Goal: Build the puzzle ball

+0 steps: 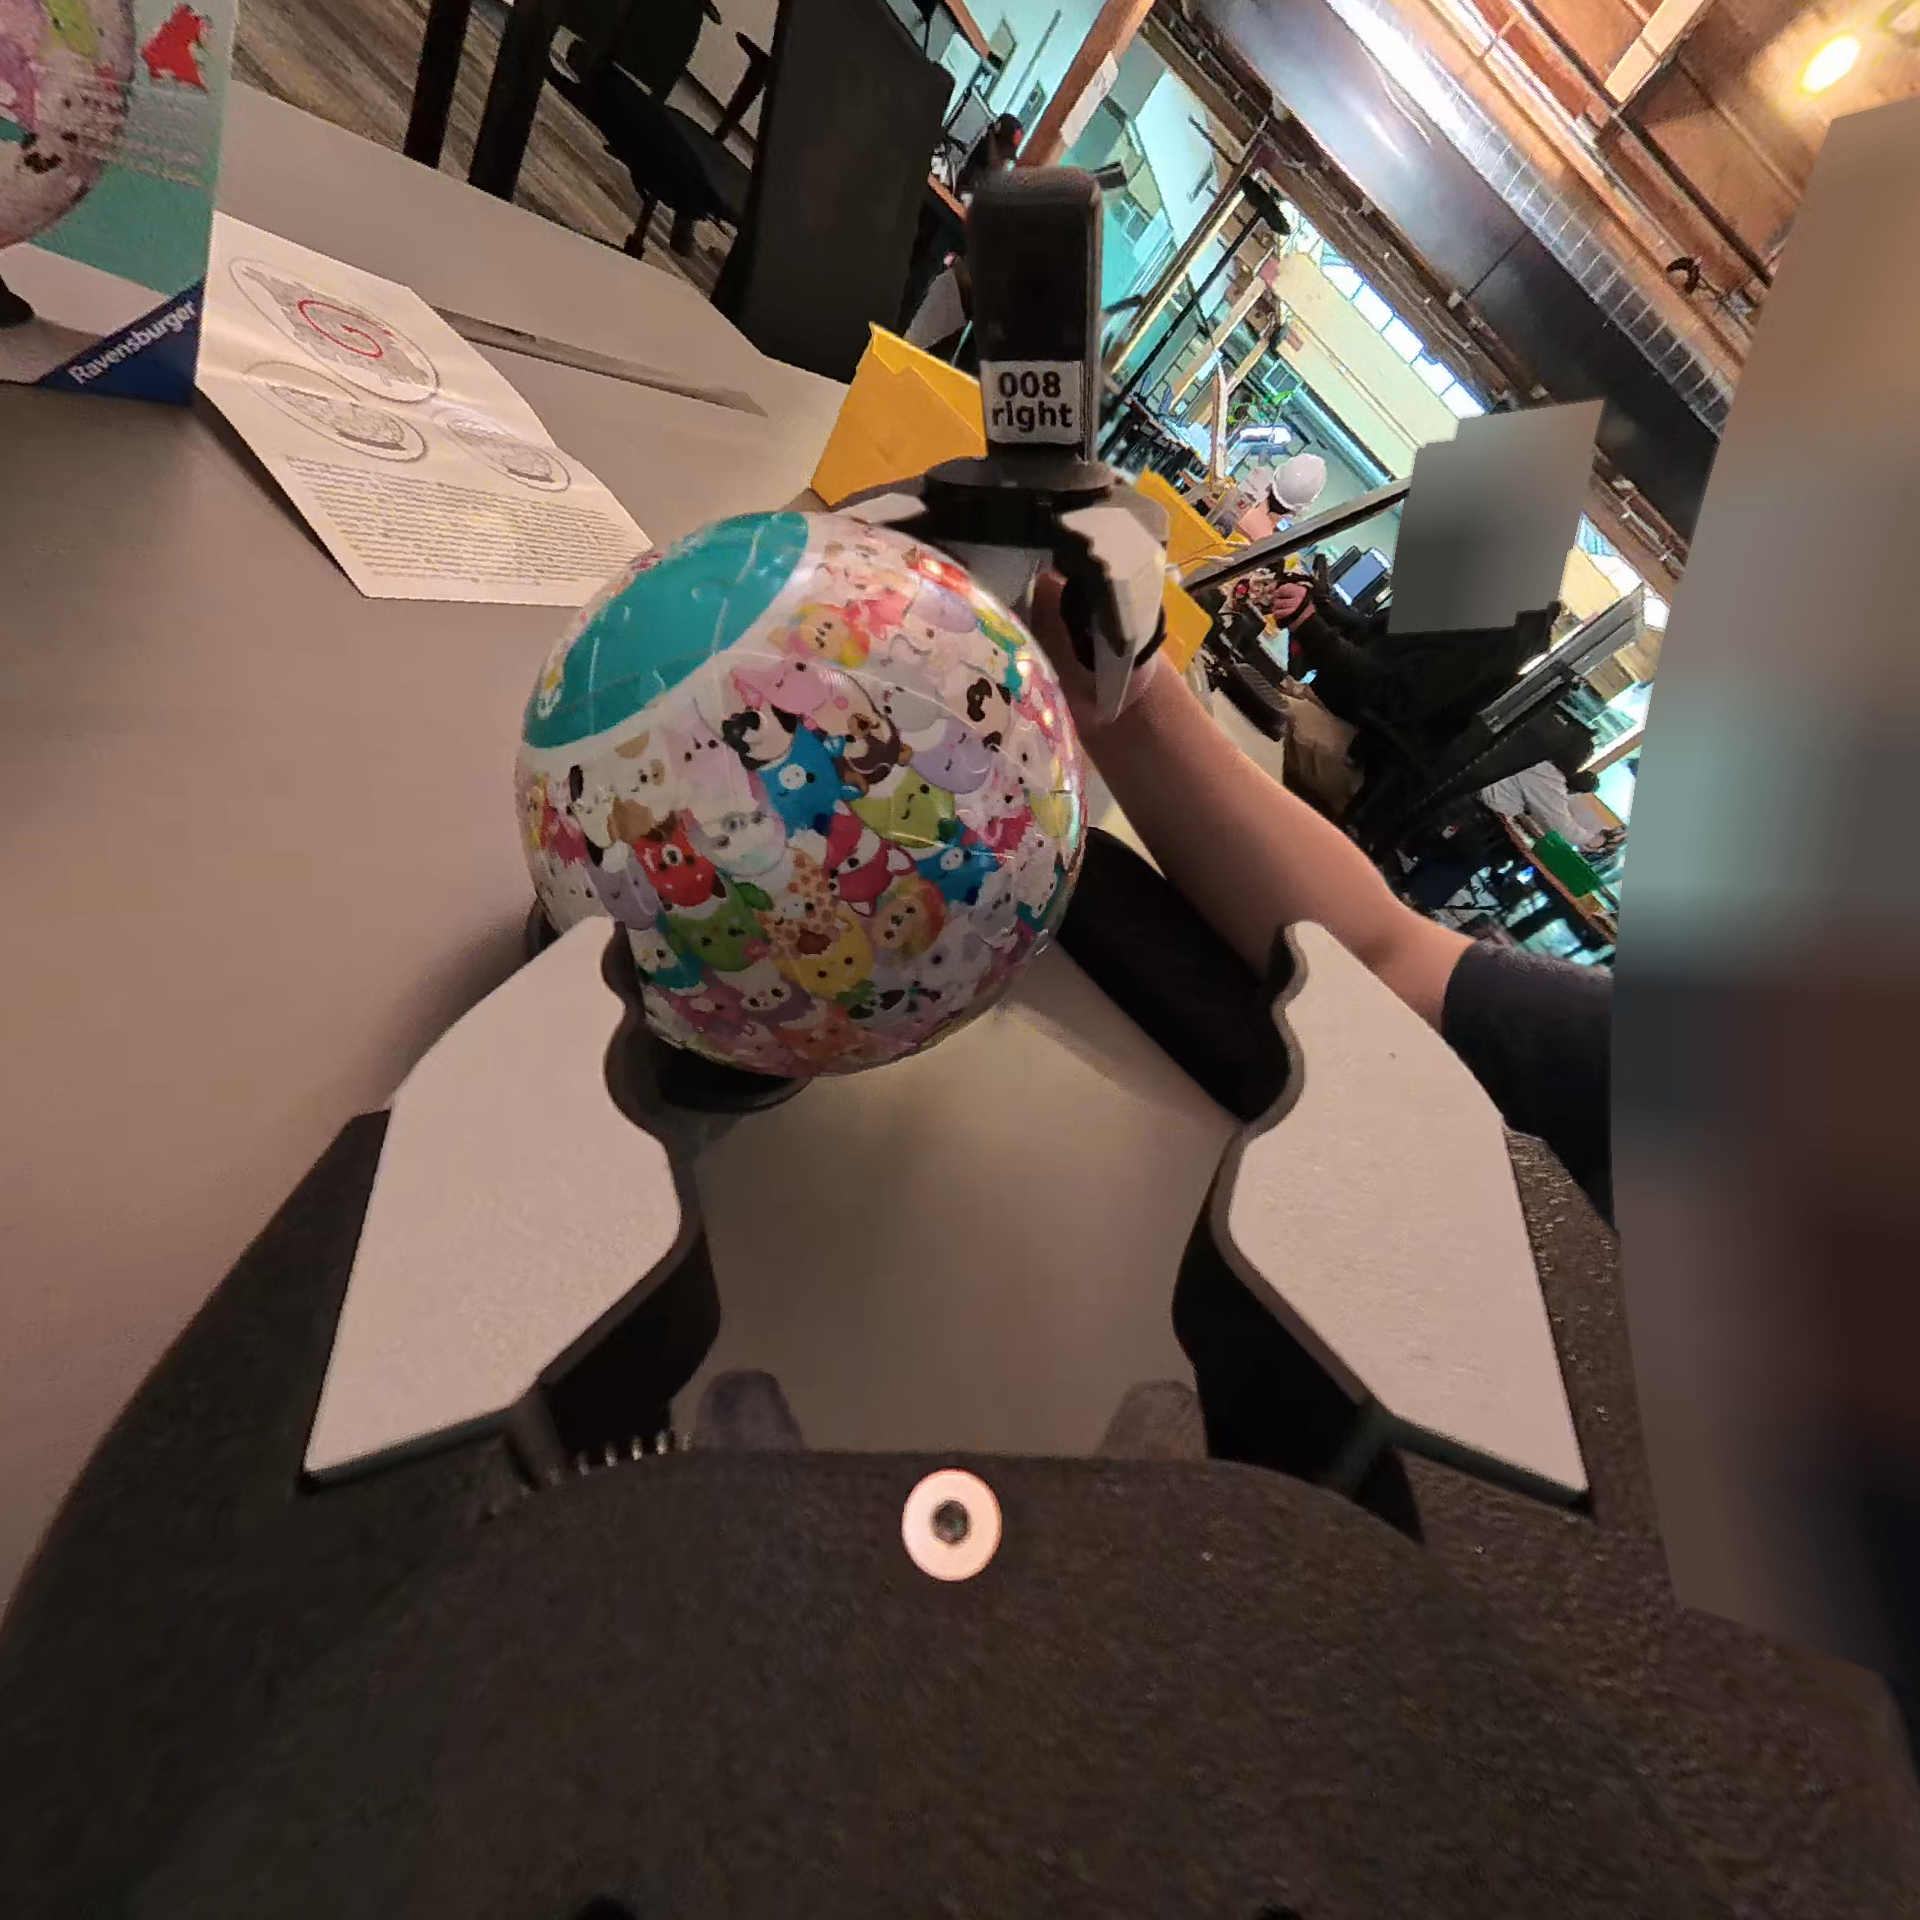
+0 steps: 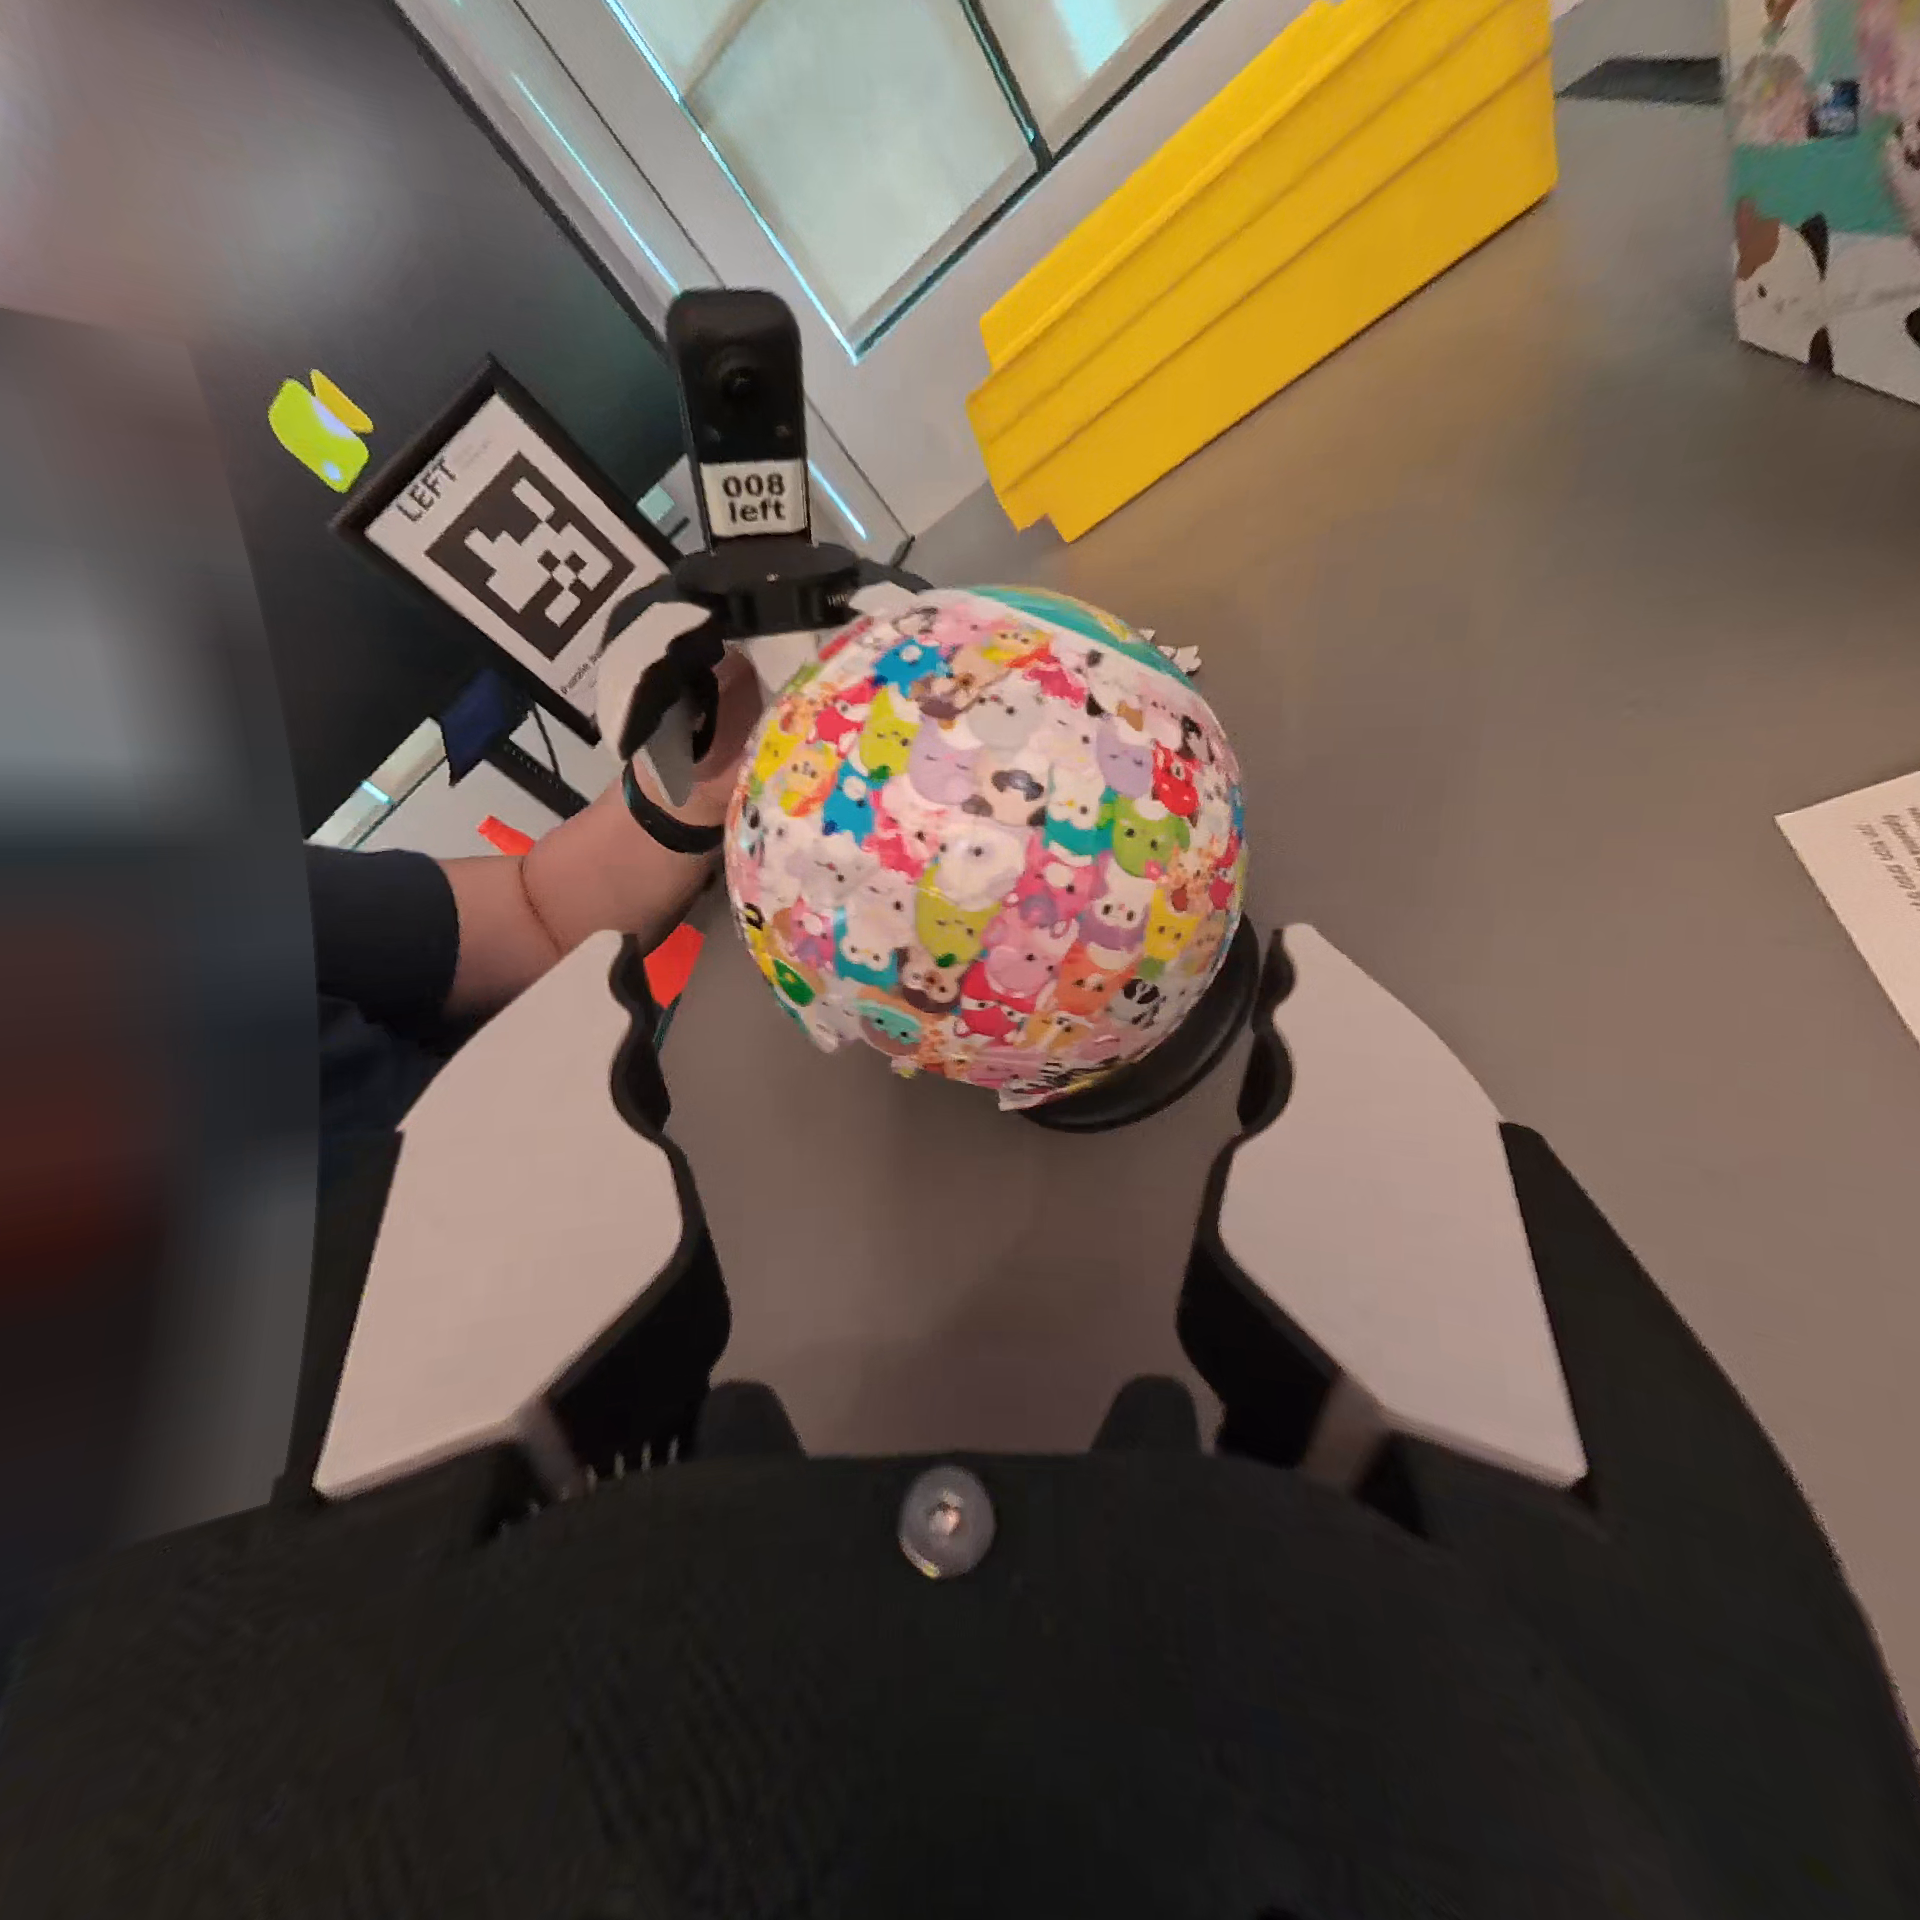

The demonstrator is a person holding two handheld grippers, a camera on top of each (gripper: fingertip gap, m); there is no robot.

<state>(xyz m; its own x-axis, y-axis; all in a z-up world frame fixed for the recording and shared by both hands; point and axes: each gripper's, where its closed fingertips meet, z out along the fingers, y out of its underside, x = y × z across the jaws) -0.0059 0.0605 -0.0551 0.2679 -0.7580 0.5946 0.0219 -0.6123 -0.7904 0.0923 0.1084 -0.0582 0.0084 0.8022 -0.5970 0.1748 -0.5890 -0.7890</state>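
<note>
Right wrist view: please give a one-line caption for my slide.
Open right tongs face the colourful puzzle ball on its black stand; the left tongs wait behind, near yellow bins.

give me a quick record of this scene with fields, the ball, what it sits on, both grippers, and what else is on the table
ball: colourful puzzle ball with a teal cap, almost whole; a jagged gap shows near the top in the right wrist view
support: black stand on the grey table
left gripper: open, empty, fingers either side of the ball's lower part
right gripper: open, empty, facing the ball from the opposite side
other items: instruction sheet, puzzle box, yellow bin
</note>
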